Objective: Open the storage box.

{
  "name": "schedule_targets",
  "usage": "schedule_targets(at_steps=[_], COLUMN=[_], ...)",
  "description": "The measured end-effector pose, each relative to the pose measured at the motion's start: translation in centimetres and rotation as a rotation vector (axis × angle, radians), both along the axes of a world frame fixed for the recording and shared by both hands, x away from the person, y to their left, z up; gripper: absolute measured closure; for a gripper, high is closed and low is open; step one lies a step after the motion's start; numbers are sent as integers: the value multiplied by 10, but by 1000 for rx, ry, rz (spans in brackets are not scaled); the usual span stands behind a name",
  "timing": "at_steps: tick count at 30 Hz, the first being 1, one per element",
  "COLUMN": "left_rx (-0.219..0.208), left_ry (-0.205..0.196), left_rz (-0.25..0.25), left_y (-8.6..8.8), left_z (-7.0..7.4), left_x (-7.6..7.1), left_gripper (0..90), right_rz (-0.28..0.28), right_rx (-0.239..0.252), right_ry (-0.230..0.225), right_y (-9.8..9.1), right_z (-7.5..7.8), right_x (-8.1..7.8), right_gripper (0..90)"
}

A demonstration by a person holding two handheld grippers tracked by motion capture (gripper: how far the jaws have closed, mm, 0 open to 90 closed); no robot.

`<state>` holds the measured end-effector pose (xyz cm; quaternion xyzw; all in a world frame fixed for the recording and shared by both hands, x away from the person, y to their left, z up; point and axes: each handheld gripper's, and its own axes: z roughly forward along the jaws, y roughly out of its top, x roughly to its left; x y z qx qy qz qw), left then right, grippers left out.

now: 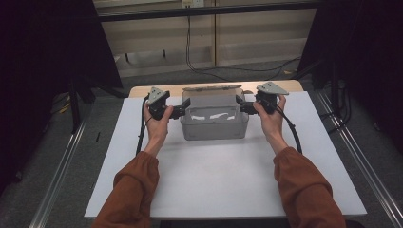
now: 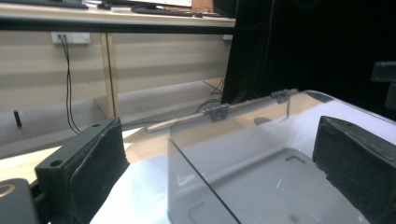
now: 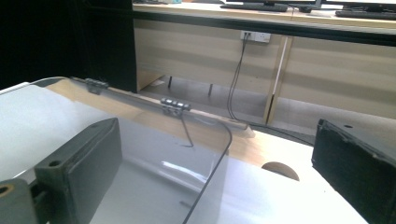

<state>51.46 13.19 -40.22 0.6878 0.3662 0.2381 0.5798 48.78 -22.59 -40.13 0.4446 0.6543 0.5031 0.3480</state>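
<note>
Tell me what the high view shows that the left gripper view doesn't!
High view alone: the person's two hands, left hand and right hand, orange sleeves, the whole white board, and both grippers, left gripper and right gripper, at opposite ends of the clear box.

Left gripper view alone: a wall socket and the box's hinges up close.

Both: the clear box, open jaws straddling its end wall, and hanging cables.
</note>
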Motion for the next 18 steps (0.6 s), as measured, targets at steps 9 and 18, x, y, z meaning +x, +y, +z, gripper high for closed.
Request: schedule_targets(at_steps=[9,18], left_rx=[-2,-1], left_ry=[-3,-48], left_rz=[-22,-3], left_y=[3,9], left_z=[0,0], left_x=[-17,-40], left_gripper=[23,25], right_rz=[4,24], right_rx=[31,-2], right_ry=[-9,-45], right_y=[1,8], right_z=[0,0], right_x=[-17,-42], right_gripper=[3,0])
